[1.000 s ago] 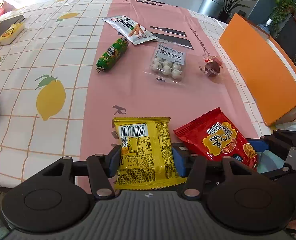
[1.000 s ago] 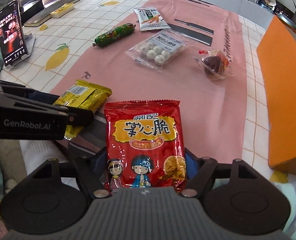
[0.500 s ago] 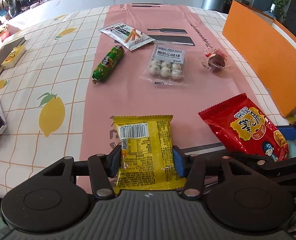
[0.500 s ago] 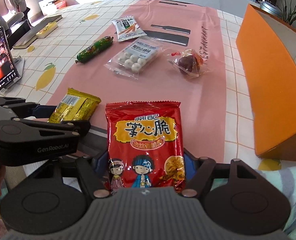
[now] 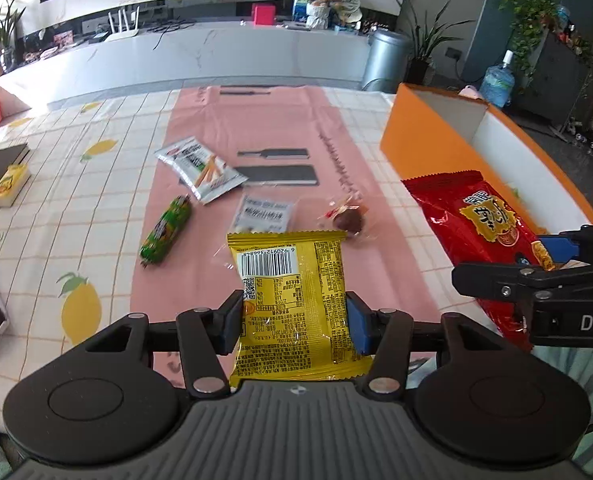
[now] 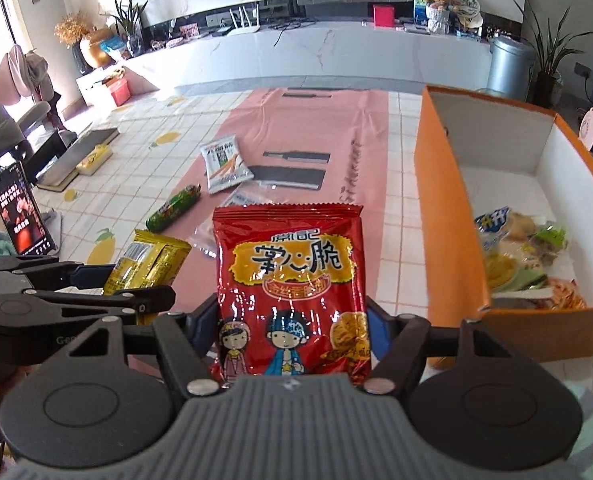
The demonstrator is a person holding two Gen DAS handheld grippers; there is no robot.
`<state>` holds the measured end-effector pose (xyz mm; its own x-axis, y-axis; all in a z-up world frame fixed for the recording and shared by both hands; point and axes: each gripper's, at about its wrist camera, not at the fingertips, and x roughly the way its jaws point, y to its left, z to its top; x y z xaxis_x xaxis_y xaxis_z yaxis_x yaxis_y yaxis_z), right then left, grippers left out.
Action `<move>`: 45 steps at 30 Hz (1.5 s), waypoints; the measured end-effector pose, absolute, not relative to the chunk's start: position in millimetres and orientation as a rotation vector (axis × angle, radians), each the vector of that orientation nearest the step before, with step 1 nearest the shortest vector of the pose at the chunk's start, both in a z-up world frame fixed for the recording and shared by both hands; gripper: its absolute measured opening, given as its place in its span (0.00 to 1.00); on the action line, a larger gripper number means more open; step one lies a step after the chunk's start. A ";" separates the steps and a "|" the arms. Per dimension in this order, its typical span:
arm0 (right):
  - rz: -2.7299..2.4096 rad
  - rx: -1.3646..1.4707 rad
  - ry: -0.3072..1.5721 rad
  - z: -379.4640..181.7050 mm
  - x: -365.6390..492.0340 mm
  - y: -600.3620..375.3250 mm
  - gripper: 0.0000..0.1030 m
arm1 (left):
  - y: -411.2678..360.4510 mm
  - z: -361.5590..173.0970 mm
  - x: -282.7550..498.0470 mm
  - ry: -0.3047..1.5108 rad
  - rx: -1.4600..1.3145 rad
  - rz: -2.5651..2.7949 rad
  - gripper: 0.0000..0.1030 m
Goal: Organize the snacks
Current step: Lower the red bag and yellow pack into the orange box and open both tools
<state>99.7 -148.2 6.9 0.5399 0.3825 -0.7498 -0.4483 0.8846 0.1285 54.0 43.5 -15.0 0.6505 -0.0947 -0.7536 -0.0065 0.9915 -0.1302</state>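
Observation:
My left gripper (image 5: 294, 322) is shut on a yellow snack packet (image 5: 292, 300) and holds it above the pink runner. My right gripper (image 6: 292, 332) is shut on a red snack packet (image 6: 290, 292), raised left of the orange box (image 6: 448, 216). The box holds several snacks (image 6: 524, 256) at its near end. In the left wrist view the red packet (image 5: 476, 224) hangs in front of the orange box (image 5: 428, 136). On the runner lie a green sausage (image 5: 166, 230), a white stick-snack packet (image 5: 200, 168), a clear packet (image 5: 266, 214) and a wrapped dark sweet (image 5: 346, 220).
The lemon-print tablecloth (image 5: 76, 208) covers the table. A phone on a stand (image 6: 20, 212) is at the left edge, with a dark book (image 6: 78, 152) and a yellow block (image 6: 94, 156) behind it. A bin (image 6: 510, 66) stands beyond the table.
Both grippers have risen with their packets and tilted up, so the room and the inside of the orange box now show. The right gripper has moved toward the box.

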 end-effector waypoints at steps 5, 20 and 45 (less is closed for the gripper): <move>0.459 -0.104 0.801 35.0 107.5 -174.2 0.66 | 9.5 19.0 72.1 0.796 -0.103 -0.151 0.57; 0.261 -0.185 0.767 58.7 168.2 -273.7 0.66 | -84.8 42.7 166.9 0.773 0.010 -0.382 0.57; 0.453 -0.433 0.969 -28.1 284.8 -273.2 0.66 | -155.0 -23.5 269.9 0.969 0.276 -0.553 0.57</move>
<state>284.8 -273.2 -28.1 0.4886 0.1714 -0.8555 -0.5461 0.8248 -0.1467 269.9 -155.0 -23.5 0.4428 -0.3193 -0.8378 0.5590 0.8289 -0.0205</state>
